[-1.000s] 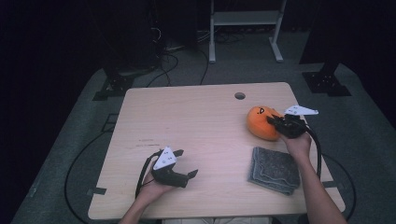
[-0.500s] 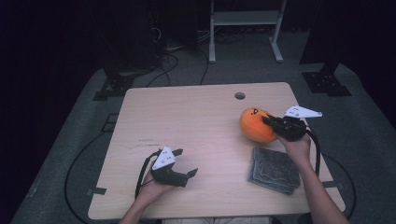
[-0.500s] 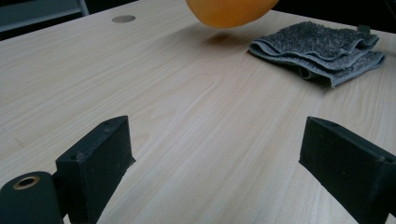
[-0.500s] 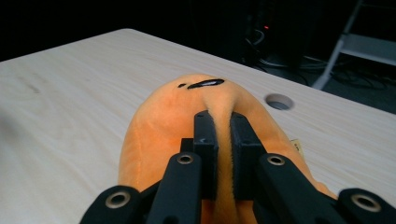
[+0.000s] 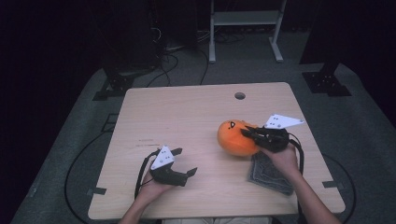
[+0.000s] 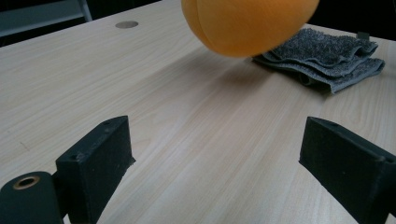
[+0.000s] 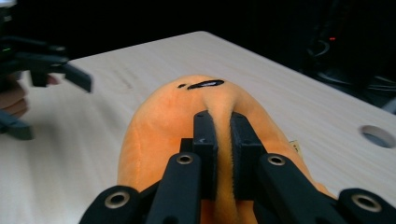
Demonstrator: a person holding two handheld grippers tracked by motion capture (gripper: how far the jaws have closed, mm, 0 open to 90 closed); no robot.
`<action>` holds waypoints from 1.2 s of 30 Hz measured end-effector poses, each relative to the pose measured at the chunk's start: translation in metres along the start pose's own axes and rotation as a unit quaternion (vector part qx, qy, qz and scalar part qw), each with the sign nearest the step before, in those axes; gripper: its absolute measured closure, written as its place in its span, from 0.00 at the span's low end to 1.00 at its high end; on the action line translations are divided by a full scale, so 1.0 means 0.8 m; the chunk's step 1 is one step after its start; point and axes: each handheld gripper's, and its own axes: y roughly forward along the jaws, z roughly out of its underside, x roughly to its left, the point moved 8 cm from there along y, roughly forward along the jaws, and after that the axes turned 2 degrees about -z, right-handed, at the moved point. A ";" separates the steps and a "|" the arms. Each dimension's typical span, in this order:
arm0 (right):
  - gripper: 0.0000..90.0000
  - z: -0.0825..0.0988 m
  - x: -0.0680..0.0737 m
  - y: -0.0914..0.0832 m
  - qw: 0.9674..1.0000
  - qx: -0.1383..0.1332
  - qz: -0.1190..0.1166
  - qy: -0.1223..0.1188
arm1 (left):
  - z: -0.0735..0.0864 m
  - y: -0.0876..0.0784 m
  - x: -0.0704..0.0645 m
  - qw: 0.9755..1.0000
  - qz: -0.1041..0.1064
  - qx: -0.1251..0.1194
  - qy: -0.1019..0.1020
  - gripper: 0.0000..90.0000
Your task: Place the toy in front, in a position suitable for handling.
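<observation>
A pale wooden table (image 5: 187, 112) with a round hole (image 5: 240, 95) carries a folded grey cloth (image 5: 271, 175).

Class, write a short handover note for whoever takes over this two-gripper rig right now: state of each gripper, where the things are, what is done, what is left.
Right gripper: shut, pinching a fold of the orange plush toy, carried clear of the table, as the left gripper view shows.
Left gripper: open, holding nothing, low at the near left.
Grey folded cloth: flat on the table, near right, under the right hand.
Done: toy gripped and lifted.
Left: probably set the toy down; the cloth is untouched.
</observation>
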 end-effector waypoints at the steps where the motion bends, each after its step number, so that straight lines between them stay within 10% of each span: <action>1: 0.92 0.001 0.005 0.002 1.000 0.002 -0.006 -0.002 | 0.000 0.000 0.001 1.000 -0.001 -0.001 0.000 0.09; 24: 0.87 0.034 0.101 0.057 0.995 0.034 -0.089 -0.036 | -0.014 -0.004 -0.003 0.999 0.014 -0.033 -0.006 0.10; 36: 0.46 0.036 0.094 0.019 0.993 0.023 -0.109 -0.022 | -0.033 0.002 -0.015 0.998 0.041 -0.051 0.007 0.10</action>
